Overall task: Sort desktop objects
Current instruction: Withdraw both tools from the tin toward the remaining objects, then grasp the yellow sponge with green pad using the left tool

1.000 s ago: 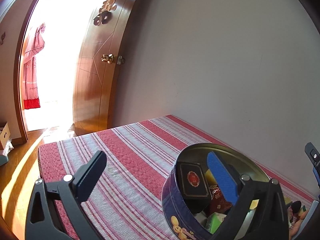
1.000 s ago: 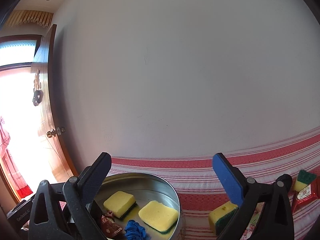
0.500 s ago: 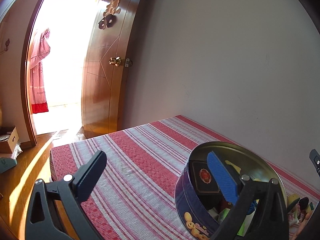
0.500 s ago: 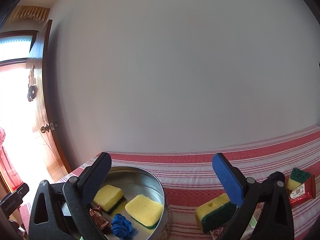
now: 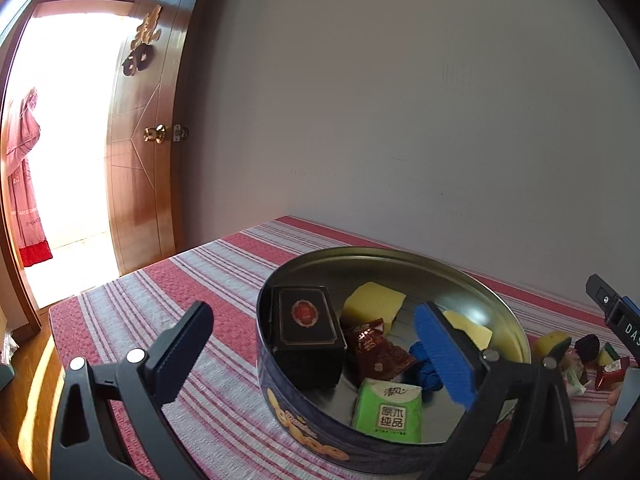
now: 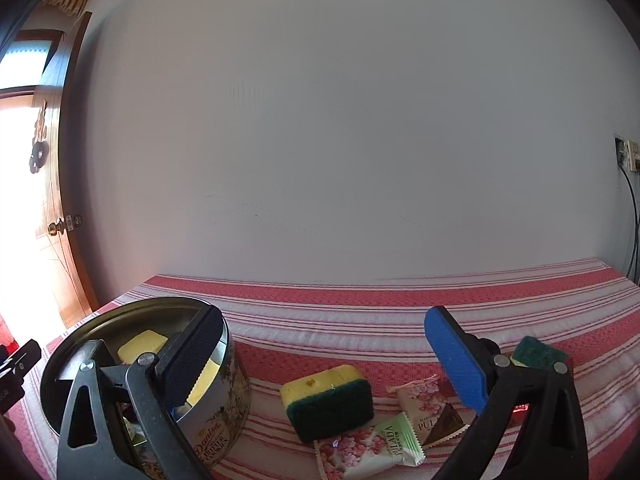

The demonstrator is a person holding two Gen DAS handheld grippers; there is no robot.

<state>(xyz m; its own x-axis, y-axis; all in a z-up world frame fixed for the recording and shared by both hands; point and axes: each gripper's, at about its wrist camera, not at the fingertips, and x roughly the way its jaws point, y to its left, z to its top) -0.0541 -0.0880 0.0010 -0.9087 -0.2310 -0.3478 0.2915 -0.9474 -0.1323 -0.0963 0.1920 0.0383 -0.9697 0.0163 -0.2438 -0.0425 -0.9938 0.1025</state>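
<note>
A round blue cookie tin point(image 5: 304, 446) stands on the striped cloth; it also shows in the right wrist view point(image 6: 218, 432). It holds a black box point(image 5: 306, 330), yellow sponges point(image 5: 374, 302), a red candy wrapper point(image 5: 374, 350), a blue cloth ball point(image 5: 426, 372) and a green tissue pack point(image 5: 388, 410). My left gripper point(image 5: 316, 352) is open above the tin's near rim. My right gripper point(image 6: 324, 354) is open and empty above a yellow-green sponge point(image 6: 328, 400). Snack packets point(image 6: 384, 444) lie in front of it.
A red and white striped cloth point(image 6: 360, 316) covers the table against a plain wall. A second sponge point(image 6: 538, 354) and a red packet point(image 5: 610, 372) lie at the right. An open wooden door point(image 5: 144, 140) stands at the left. A wall socket with cable point(image 6: 628, 156) is at the right.
Both grippers have tilted down and moved nearer the table. The tin's contents show more fully in the left view. The sponge and packets now lie between the right fingers.
</note>
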